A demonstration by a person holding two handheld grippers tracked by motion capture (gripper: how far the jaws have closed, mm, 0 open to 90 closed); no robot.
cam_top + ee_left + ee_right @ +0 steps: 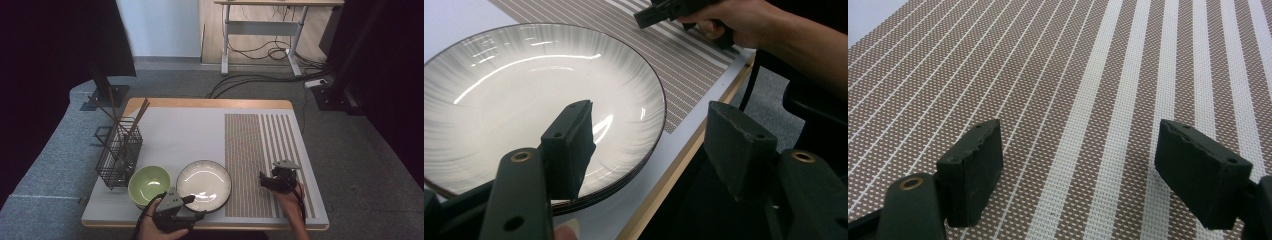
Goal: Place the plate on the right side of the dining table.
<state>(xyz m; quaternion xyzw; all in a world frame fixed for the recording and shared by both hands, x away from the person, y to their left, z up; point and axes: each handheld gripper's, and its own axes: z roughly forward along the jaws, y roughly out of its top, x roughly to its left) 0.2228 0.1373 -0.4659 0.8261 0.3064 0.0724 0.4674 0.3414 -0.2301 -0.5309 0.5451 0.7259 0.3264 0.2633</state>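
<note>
Plate (524, 100) unmarked | left hand-held gripper (649, 145) open over rim

My left tongs (651, 145) are matt black plastic, their pads slightly scuffed, with brass-coloured rivets in the arms. The plate (524, 95) near them is glossy glazed ceramic with fine grey brushed streaks and a dark rim. My right tongs (1078, 170) hang over the placemat (1088, 75), a coarse woven brown-and-white cloth. The green bowl (148, 184) looks glazed, the basket (119, 152) is black wire, and the surface (175, 130) is smooth matt white with a wood edge.
</note>
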